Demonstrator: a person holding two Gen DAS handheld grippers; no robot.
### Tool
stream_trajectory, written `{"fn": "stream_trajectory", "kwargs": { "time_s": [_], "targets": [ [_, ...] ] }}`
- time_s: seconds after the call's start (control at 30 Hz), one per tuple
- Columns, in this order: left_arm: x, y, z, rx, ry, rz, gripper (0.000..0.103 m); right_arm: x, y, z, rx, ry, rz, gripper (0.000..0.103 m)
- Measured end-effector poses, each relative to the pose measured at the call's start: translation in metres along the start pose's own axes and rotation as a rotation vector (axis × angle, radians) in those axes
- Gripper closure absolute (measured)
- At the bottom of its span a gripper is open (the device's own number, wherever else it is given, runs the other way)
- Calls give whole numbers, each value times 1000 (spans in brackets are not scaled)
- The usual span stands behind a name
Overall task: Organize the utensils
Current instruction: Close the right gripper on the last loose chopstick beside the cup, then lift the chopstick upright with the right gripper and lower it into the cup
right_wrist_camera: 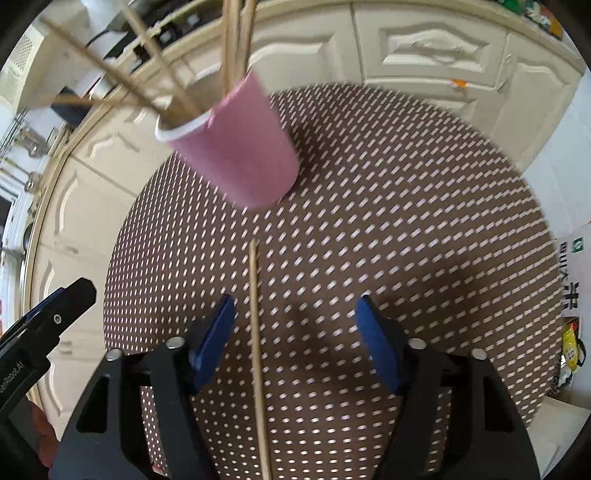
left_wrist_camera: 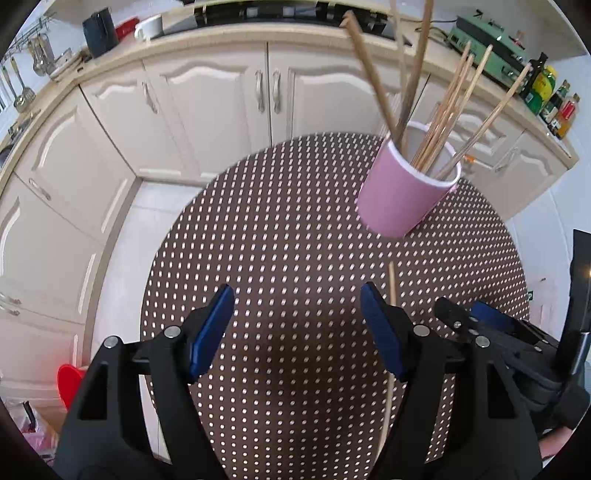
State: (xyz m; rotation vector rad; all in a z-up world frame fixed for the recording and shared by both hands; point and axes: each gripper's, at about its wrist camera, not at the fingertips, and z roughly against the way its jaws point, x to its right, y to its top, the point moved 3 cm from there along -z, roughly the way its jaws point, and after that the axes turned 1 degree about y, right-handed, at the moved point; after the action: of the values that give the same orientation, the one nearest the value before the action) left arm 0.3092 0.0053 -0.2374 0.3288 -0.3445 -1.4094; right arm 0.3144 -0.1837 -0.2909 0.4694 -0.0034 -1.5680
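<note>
A pink cup (left_wrist_camera: 402,192) (right_wrist_camera: 240,147) stands on the round brown dotted table (left_wrist_camera: 295,221) (right_wrist_camera: 406,221) and holds several wooden chopsticks (left_wrist_camera: 447,114) (right_wrist_camera: 232,44). One loose chopstick (left_wrist_camera: 391,284) (right_wrist_camera: 255,295) lies flat on the table in front of the cup. My right gripper (right_wrist_camera: 295,302) is open low over the table, and the loose chopstick runs between its blue pads, close to the left one and untouched. My left gripper (left_wrist_camera: 297,295) is open with nothing between its fingers. The chopstick passes just outside and under its right finger. The right gripper (left_wrist_camera: 465,312) sits close beside the left.
Cream kitchen cabinets (left_wrist_camera: 207,110) wrap around behind the table. Their counter carries a dark container (left_wrist_camera: 99,33), a white mug (left_wrist_camera: 149,26), a green appliance (left_wrist_camera: 484,44) and bottles (left_wrist_camera: 546,88). A red bowl (left_wrist_camera: 70,380) sits low at the left, past the table edge.
</note>
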Motion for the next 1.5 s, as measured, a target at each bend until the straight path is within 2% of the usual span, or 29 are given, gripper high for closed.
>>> {"fn": "stream_trajectory", "kwargs": {
  "time_s": [0.07,0.3,0.4,0.47,0.53,0.73,0.83,1.07,1.2,1.23,1.33,1.43,1.5],
  "targets": [
    [-4,-4,-5,-24,1,9,33,-5,-6,-10,-36,19,8,55],
    [-20,-23,-23,-91,22,23,32,-27,-24,-35,-122,17,72,74],
    [-28,-32,-31,-124,28,36,32,-34,-25,-37,-99,-31,107,79],
    [-32,-35,-36,-139,33,40,32,-38,-26,-38,-78,-70,133,92],
    [-34,-37,-41,-155,39,43,32,-42,-29,-39,-71,-72,128,97],
    [-39,-41,-49,-170,36,46,32,-28,-23,-33,-75,1,20,98],
    [-34,-33,-46,-158,21,43,32,-22,-16,-20,-30,26,-16,98],
    [-16,-12,-39,-115,-17,37,32,-7,11,25,131,31,-94,98],
    [-6,8,-29,-66,-64,48,32,3,26,52,222,37,-138,98],
    [-3,16,-25,-44,-95,61,32,12,41,59,241,36,-142,98],
    [3,35,-17,6,-143,78,32,19,55,81,317,31,-152,98],
    [12,58,-9,55,-178,70,32,16,68,95,380,31,-159,98],
    [18,69,-7,78,-185,61,32,11,65,106,411,34,-160,98]
  ]
}}
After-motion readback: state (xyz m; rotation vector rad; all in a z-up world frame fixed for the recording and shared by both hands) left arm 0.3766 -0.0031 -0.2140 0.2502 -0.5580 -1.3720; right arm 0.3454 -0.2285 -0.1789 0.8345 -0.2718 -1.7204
